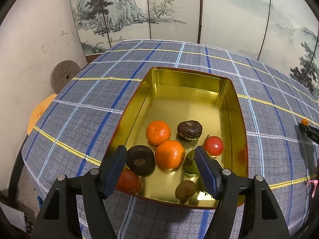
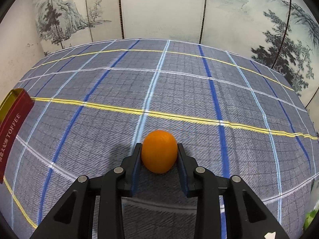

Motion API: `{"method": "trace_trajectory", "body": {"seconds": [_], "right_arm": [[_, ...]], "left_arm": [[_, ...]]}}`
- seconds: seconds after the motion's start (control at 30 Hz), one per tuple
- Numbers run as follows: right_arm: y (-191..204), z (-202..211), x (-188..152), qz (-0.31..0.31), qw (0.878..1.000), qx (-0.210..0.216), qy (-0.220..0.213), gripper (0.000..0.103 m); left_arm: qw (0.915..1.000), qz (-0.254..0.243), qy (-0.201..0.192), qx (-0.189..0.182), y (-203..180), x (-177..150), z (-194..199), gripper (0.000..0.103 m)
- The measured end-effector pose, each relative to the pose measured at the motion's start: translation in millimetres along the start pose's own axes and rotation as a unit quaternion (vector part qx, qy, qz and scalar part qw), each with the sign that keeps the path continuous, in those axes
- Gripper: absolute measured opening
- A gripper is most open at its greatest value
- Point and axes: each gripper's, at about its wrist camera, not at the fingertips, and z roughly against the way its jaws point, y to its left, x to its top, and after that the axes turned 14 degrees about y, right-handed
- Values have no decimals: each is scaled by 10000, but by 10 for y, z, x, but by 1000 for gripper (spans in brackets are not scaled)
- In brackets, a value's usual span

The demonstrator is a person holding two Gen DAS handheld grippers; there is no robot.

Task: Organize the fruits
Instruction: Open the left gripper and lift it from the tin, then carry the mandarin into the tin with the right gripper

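Observation:
A gold-lined tin (image 1: 191, 83) with red outer walls sits on the plaid tablecloth. It holds two oranges (image 1: 158, 132) (image 1: 169, 154), two dark brown fruits (image 1: 189, 129) (image 1: 140, 160), two red tomatoes (image 1: 213, 145) (image 1: 127, 180), a green fruit (image 1: 190, 162) and a kiwi (image 1: 185, 189). My left gripper (image 1: 160, 156) is open and empty above the tin's near end. My right gripper (image 2: 159, 151) is shut on an orange (image 2: 159, 151) above the cloth; it also shows at the right edge of the left wrist view (image 1: 304, 121). The tin's red side (image 2: 14, 123) is far left.
A painted folding screen (image 1: 139, 10) stands behind the table. A round brown disc (image 1: 63, 75) and an orange object (image 1: 39, 111) sit off the table's left edge. Something green (image 2: 311, 217) shows at the right wrist view's lower right.

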Motion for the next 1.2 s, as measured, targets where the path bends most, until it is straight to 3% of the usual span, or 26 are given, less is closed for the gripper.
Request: {"method": "trace_trajectory", "body": {"seconds": [0.63, 1.2], "right_arm": [[750, 330, -117, 681, 9959, 586, -110, 30], [1693, 619, -101, 1548, 9801, 1218, -257, 30]], "left_arm": [[9996, 277, -59, 73, 118, -118, 53, 73], [9986, 510, -47, 156, 302, -208, 106, 74]]}}
